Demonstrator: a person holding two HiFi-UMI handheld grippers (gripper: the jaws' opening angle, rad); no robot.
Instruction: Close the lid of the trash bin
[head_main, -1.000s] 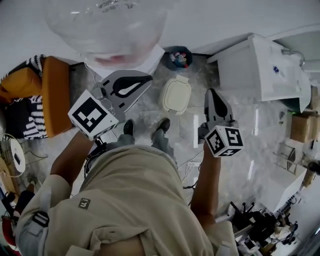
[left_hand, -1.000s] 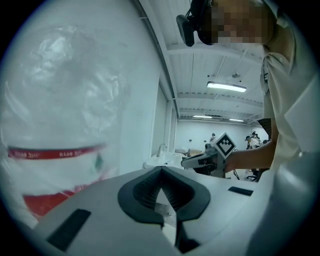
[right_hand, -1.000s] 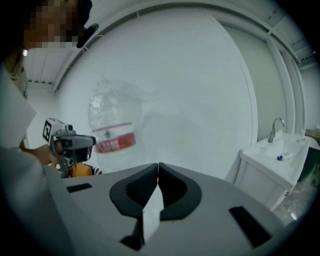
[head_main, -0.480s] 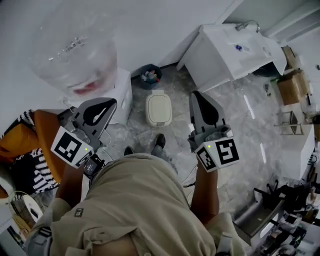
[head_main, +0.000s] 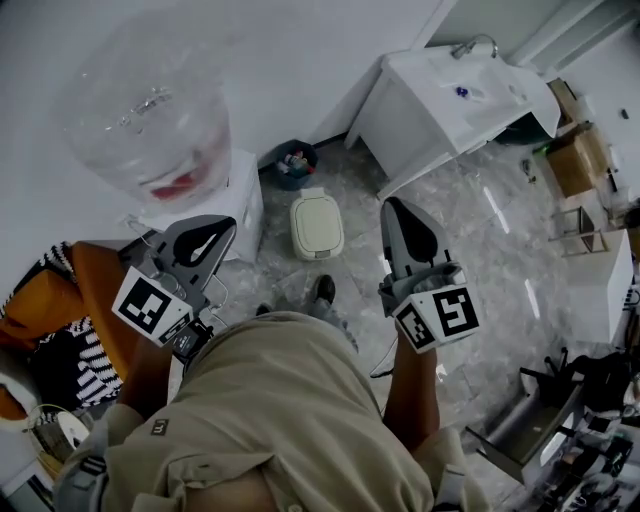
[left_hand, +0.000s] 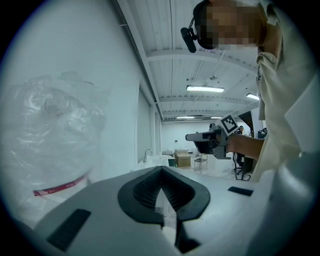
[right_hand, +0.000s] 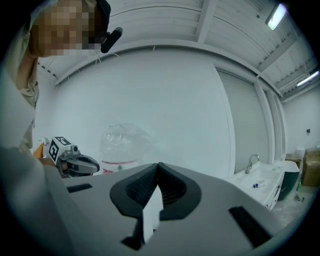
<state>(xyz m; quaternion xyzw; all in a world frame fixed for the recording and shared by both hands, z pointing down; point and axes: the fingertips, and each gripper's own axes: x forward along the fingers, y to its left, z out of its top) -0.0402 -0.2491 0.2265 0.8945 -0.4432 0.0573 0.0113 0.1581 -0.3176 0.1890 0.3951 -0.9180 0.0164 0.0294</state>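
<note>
The trash bin (head_main: 316, 226) is a small cream bin standing on the marble floor ahead of the person's feet, with its lid lying flat down. My left gripper (head_main: 226, 223) is held in the air to the bin's left, jaws shut with nothing between them. To the bin's right my right gripper (head_main: 394, 206) is also raised, shut and empty. Neither touches the bin. In the left gripper view the right gripper (left_hand: 212, 139) shows across the room. The right gripper view shows the left gripper (right_hand: 75, 163). The bin is out of both gripper views.
A water dispenser with a clear bottle (head_main: 150, 110) stands by the wall at the left. A small dark waste basket (head_main: 293, 163) with rubbish sits behind the bin. A white sink cabinet (head_main: 450, 100) is at the right, an orange chair (head_main: 85, 290) at the left.
The head view has swung and pulled back, so the bin looks smaller and farther. Both grippers stay raised and shut. The lid has stayed down throughout.
</note>
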